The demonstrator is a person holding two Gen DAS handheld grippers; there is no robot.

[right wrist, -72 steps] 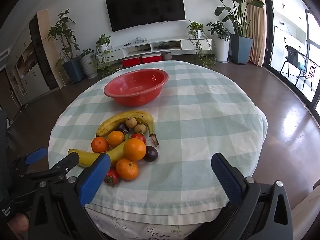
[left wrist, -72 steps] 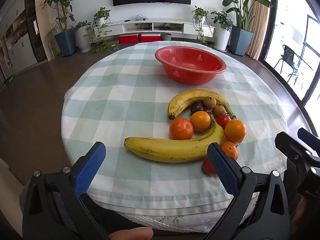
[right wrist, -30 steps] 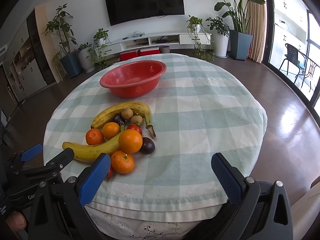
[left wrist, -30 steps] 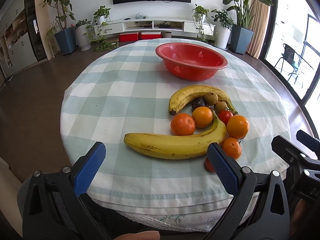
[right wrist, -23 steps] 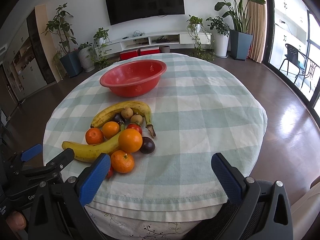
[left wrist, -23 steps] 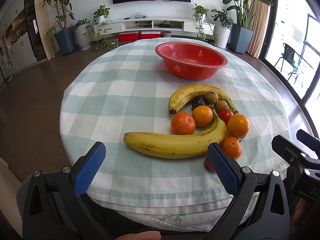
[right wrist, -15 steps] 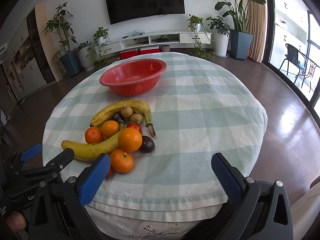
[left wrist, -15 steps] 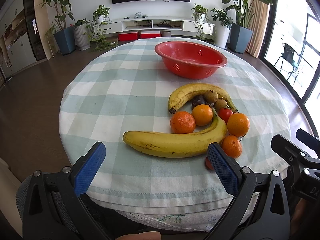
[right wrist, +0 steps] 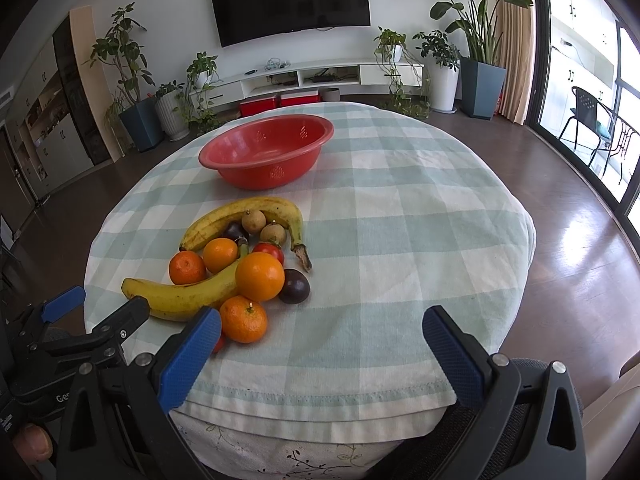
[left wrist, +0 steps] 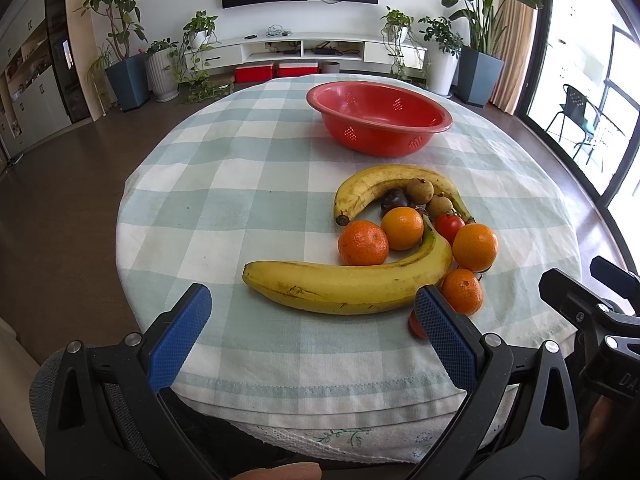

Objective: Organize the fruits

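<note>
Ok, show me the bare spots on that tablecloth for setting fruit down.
Bare cloth lies left of the long banana and red bowl, and right of the dark plum out to the table edge. The strip between bowl and upper banana is narrow. The fruit cluster is crowded.

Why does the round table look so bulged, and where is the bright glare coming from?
In both wrist views the fisheye lens bends straight lines, so the table bulges and the walls curve. In the right wrist view, daylight from the windows makes glare on the floor. The fruit is sharp; each open claw, left claw and right claw, looms large.
</note>
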